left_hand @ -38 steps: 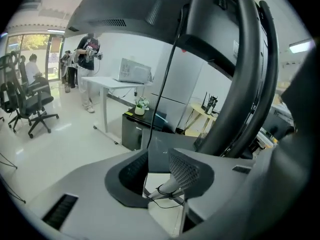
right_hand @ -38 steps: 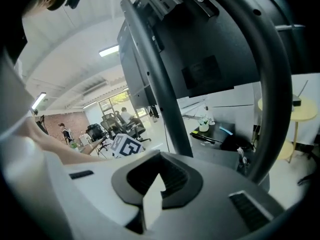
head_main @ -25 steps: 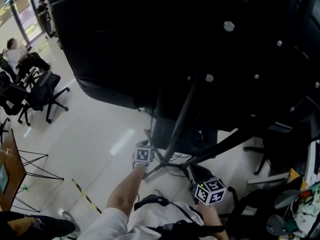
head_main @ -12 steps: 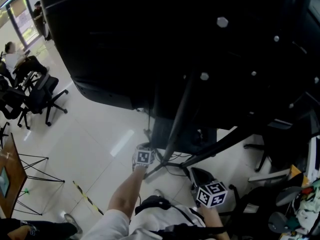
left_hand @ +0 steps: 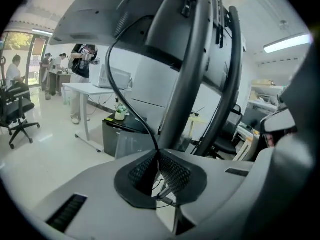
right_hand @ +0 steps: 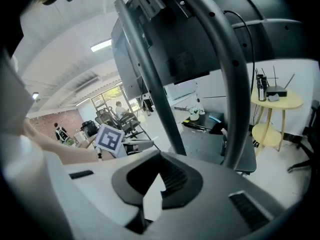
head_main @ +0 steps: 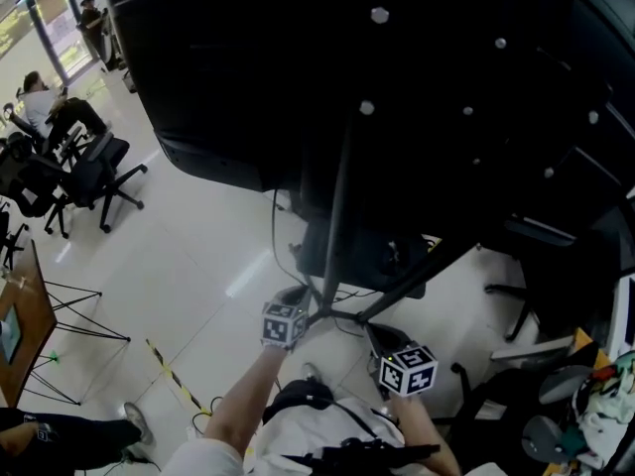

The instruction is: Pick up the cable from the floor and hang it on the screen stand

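The screen fills the upper view. Its screen stand rises just beyond both claws. The cable runs up-left from the left claw, which has just been closing and now pinches it. The right claw is closed and empty.

Thin cable rises from left gripper beside screen stand.
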### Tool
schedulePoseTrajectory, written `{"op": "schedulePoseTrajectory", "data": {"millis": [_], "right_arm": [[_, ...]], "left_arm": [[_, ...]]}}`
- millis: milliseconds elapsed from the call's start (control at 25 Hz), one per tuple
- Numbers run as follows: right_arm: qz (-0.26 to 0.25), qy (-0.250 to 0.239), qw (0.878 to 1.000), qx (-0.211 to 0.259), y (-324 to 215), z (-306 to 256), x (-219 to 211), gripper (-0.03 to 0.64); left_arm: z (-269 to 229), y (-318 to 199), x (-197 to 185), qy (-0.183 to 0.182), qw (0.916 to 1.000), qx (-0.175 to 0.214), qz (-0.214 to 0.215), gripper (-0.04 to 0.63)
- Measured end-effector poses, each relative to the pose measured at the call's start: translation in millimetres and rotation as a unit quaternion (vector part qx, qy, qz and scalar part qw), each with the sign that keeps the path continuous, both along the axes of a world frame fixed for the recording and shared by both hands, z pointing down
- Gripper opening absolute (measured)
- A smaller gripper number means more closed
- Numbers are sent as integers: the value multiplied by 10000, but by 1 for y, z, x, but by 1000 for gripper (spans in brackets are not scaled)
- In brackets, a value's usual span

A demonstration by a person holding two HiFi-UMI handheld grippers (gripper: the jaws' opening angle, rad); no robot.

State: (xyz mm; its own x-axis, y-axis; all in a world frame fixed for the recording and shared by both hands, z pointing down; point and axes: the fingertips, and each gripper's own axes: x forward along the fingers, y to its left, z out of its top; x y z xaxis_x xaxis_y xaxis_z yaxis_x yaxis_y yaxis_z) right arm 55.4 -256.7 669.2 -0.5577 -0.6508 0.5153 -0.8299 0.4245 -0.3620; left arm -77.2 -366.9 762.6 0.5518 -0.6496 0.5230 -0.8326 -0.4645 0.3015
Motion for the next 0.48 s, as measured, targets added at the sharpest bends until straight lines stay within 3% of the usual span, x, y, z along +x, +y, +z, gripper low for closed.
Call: {"op": "schedulePoseTrajectory", "data": {"millis": [200,480], "right_arm": [[-110,-20,9999,21,27,-6,17,9],[109,13,9999,54,67,2,65,11]], "left_arm": [[-61,44,34,360,9988,311,147,14],[-145,94,96,646,9943,570,628,14]]}}
